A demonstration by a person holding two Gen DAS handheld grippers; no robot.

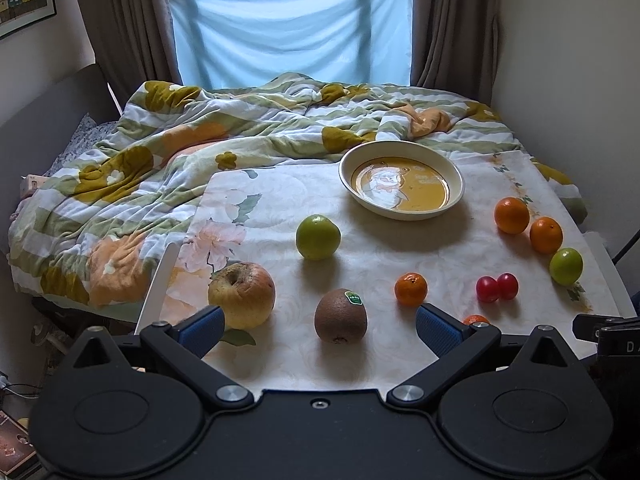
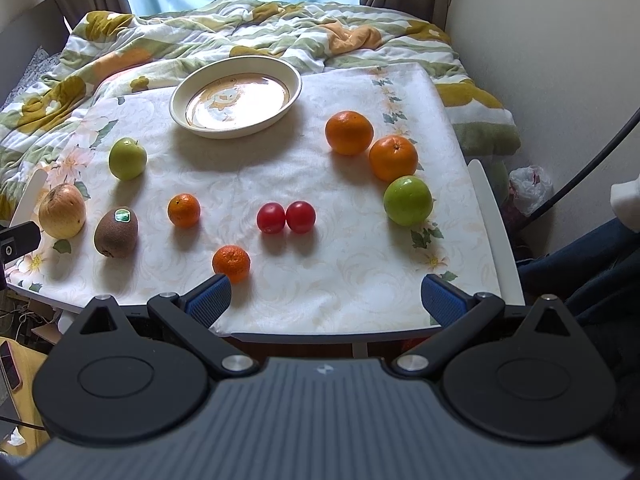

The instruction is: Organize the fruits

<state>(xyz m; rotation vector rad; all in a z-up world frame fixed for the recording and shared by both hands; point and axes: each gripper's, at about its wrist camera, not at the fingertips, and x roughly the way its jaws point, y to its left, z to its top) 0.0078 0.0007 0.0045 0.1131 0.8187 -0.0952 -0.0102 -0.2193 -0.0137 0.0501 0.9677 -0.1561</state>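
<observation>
- Left gripper (image 1: 319, 326): blue-padded jaws spread wide, holding nothing, poised at the near edge of the desk (image 1: 400, 248); the kiwi lies between the pads, just ahead.
- Right gripper (image 2: 324, 300): jaws likewise spread wide and empty, at the near edge of the desk.
- Kiwi (image 1: 340, 316): brown, fuzzy, with a green sticker on top; at 6 o'clock on the desk in the left wrist view.
- Large apple (image 1: 242, 295): yellow with a red blush, skin wrinkled; at 9 o'clock from the kiwi, just beside it.
- Green apple (image 1: 318, 237): smooth; at 12 o'clock from the kiwi, well apart.
- Second green apple (image 2: 408, 201): at 3 o'clock on the desk, just beside the nearer orange.
- Two oranges (image 2: 370, 144): large, side by side, at 2 o'clock on the desk.
- Two cherry tomatoes (image 2: 285, 217): red, glossy, touching each other, near the desk's centre.
- Two mandarins: small; one (image 2: 184, 210) at 9 o'clock from the tomatoes, the other (image 2: 231, 263) nearest the right gripper's left pad.
- Bowl (image 2: 296, 80): cream rim, orange base with a cartoon print, empty; at 12 o'clock on the desk.
- Desk cover: pale floral cloth.
- Bed (image 1: 160, 140): beyond the desk, with a rumpled flowered quilt.
</observation>
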